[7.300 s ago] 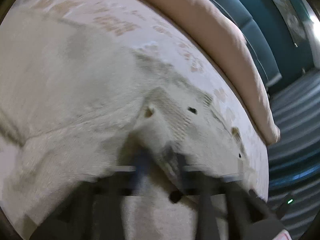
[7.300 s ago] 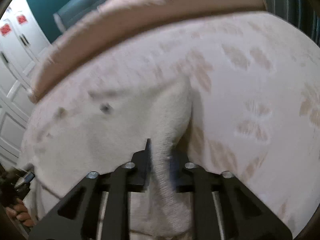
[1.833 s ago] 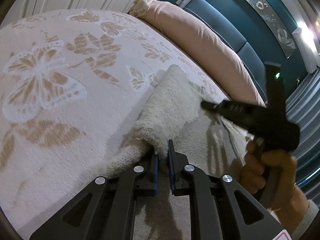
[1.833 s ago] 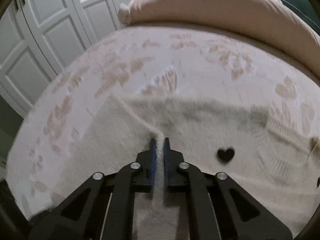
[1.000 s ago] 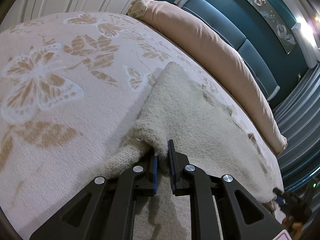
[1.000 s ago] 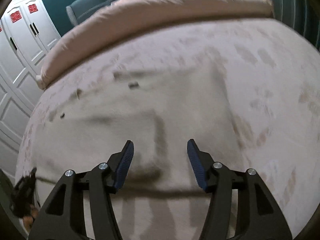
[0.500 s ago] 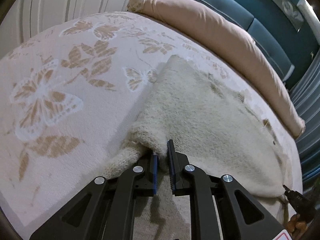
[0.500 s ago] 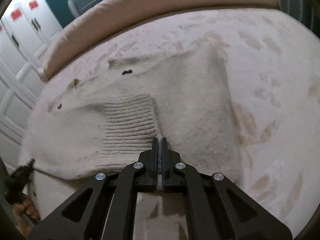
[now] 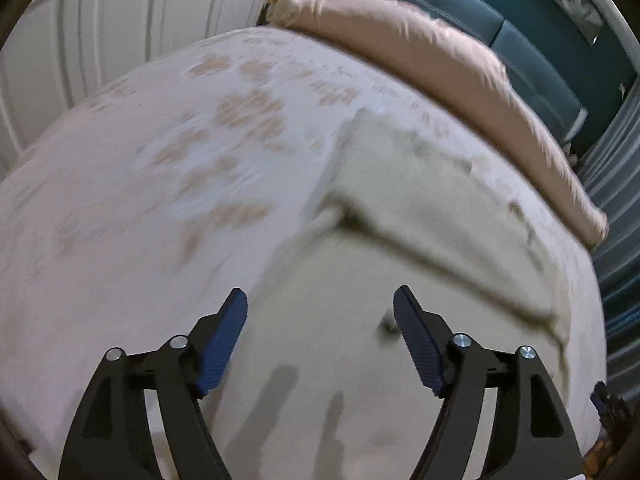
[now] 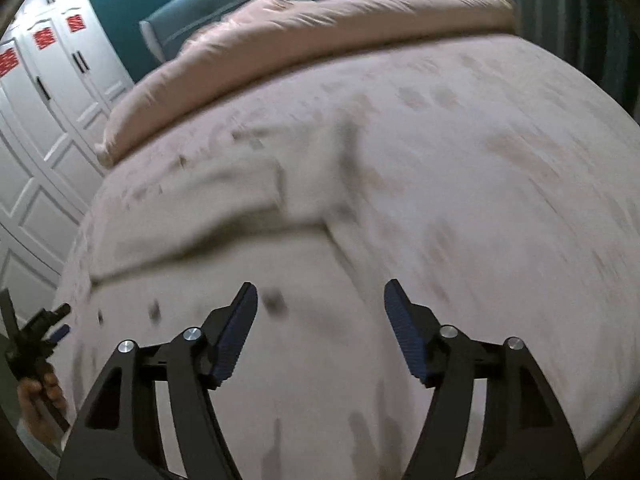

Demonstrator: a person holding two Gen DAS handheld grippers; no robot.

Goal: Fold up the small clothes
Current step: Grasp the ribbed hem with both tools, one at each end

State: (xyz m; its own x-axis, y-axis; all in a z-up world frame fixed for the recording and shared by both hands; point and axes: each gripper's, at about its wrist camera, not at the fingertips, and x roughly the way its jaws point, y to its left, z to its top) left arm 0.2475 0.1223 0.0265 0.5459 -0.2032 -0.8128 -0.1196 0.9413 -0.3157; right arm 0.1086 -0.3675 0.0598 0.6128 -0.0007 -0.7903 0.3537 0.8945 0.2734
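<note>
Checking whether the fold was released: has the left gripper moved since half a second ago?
Yes. The left gripper has let go of the sweater and pulled back toward the person, away from the pink bolster; its jaws now stand open.

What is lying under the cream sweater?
The cream sweater lies partly folded on the butterfly-patterned bedspread, which shows all around it. Its folded flap covers its own lower layer. Anything between garment and bedspread is hidden.

A cream knitted sweater (image 9: 420,216) lies folded over itself on the bed.
</note>
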